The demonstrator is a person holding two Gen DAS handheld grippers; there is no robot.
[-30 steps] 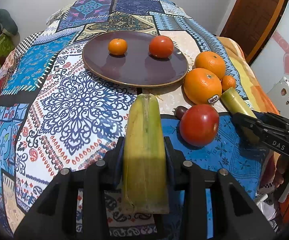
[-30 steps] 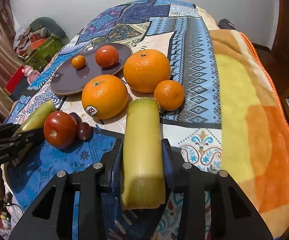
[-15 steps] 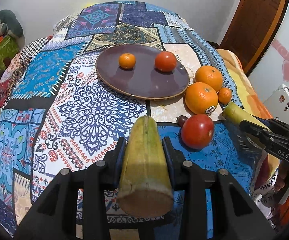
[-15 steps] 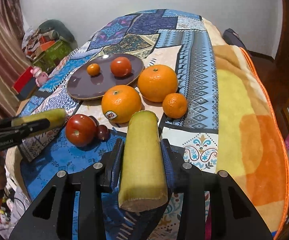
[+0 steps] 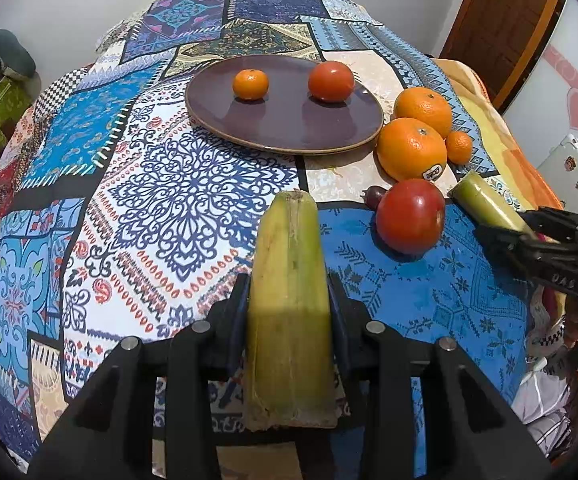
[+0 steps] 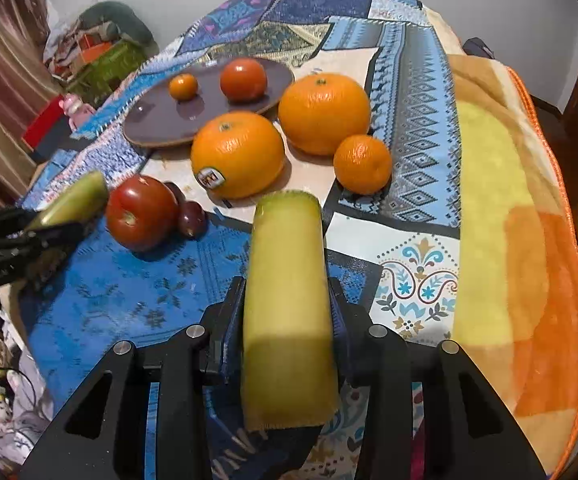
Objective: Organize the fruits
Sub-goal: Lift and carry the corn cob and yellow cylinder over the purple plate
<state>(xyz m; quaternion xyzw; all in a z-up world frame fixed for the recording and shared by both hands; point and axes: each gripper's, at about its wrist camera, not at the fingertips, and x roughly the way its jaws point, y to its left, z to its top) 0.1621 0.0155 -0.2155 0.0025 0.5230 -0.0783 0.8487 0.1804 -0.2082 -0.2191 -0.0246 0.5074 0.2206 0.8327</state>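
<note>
Fruits mostly sit around the brown plate on our patterned desk. On the plate we've got a small mandarin and a tomato. Just right of the plate: two big oranges, a second small mandarin, a bigger tomato and what might be a couple of dark grapes. Both jaws are clamped on yellow-green stalk pieces, held nearer us than the plate: left gripper grips one, right gripper the other.
</note>
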